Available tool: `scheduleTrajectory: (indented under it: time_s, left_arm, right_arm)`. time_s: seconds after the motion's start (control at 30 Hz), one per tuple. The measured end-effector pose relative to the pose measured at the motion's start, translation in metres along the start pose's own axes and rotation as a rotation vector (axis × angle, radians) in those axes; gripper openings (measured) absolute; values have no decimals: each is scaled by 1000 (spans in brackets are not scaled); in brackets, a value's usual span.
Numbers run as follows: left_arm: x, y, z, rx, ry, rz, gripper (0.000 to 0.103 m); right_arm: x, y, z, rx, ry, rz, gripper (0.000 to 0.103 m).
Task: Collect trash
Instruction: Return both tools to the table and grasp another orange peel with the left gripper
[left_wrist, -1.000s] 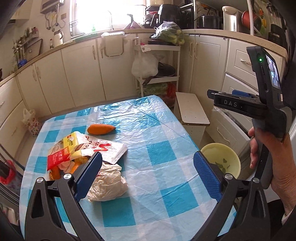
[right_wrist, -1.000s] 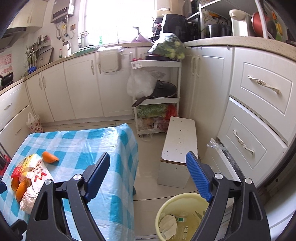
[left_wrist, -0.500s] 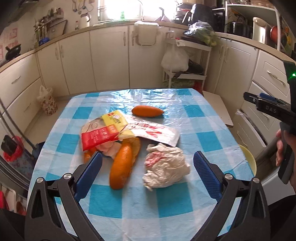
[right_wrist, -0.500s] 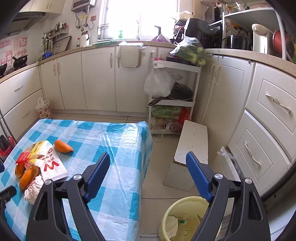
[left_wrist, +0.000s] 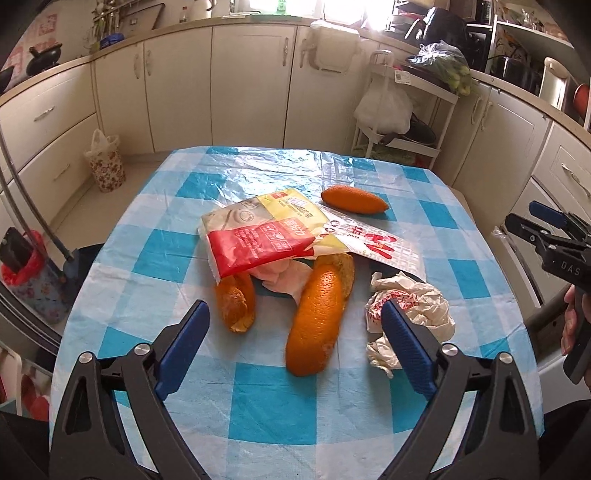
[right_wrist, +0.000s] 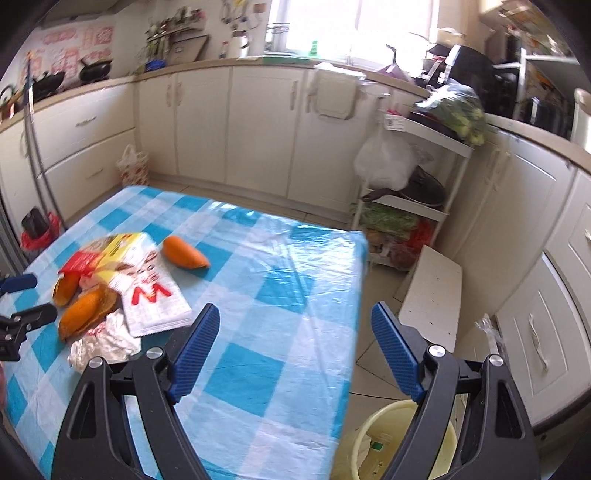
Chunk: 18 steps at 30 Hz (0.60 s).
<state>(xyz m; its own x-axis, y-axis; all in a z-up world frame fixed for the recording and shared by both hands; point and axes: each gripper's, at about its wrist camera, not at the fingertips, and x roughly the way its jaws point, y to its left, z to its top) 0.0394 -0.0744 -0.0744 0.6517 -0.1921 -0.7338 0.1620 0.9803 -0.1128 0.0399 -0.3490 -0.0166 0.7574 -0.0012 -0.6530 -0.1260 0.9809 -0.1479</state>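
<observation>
Hovering over the heaped trash on the checked table (left_wrist: 258, 398), left gripper (left_wrist: 295, 345) straddling the big orange peel (left_wrist: 317, 314), jaws closing but not yet touching it. Lying close together: wrapper (left_wrist: 258, 240), crumpled paper (left_wrist: 410, 314), smaller peel (left_wrist: 236, 302). Waiting near the bin (right_wrist: 369, 435), right gripper (right_wrist: 295, 350) wide apart, empty, probably ready for the next piece.

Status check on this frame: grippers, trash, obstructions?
Left hand-held gripper closing, nothing gripped, over long orange peel. Right hand-held gripper open, empty. Yellow bin on floor. Nothing blocking.
</observation>
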Motion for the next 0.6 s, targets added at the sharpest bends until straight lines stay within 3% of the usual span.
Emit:
scheduleTrajectory:
  time_s: [0.3,0.4,0.53,0.6]
  left_arm:
    - [27,-19,2,47,59,23,73]
    - [36,-17,2,30,94,24,59]
    - [38,-8,0,-5,119,-7,30]
    - [36,-6,-2,-8,117,-6,24]
  right_arm:
    - [12,31,-2,-120,37,59,81]
    - [15,31,-3,-121,47,69,81]
    - [19,31,-4,-118,61,73,81]
    - [19,32,-4,-121,64,77,81]
